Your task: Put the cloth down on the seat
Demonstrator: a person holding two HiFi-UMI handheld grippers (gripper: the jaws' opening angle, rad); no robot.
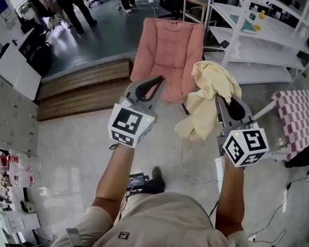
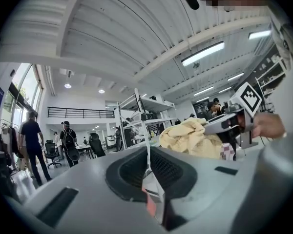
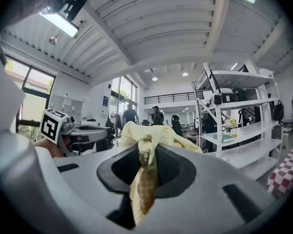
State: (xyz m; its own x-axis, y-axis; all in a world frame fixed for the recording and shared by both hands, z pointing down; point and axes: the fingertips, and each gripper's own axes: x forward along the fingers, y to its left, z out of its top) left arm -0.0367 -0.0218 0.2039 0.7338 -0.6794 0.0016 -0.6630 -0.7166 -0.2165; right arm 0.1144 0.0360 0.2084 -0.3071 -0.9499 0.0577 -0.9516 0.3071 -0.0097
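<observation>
Yellow cloth (image 3: 147, 130) is clamped between the jaws of the right gripper (image 3: 145, 172) by one bunched fold. The rest drapes loose off the jaw tips, hanging in the air above the floor, just short of the pink seat (image 1: 167, 50). The left gripper (image 1: 155, 84) is closed on nothing and stands beside the cloth without touching it. Judged from its folds, the cloth is light, soft and limp: it will sag and trail from a single hold, so take it at a bunched fold or an edge, and expect it to collapse in a heap on release.
</observation>
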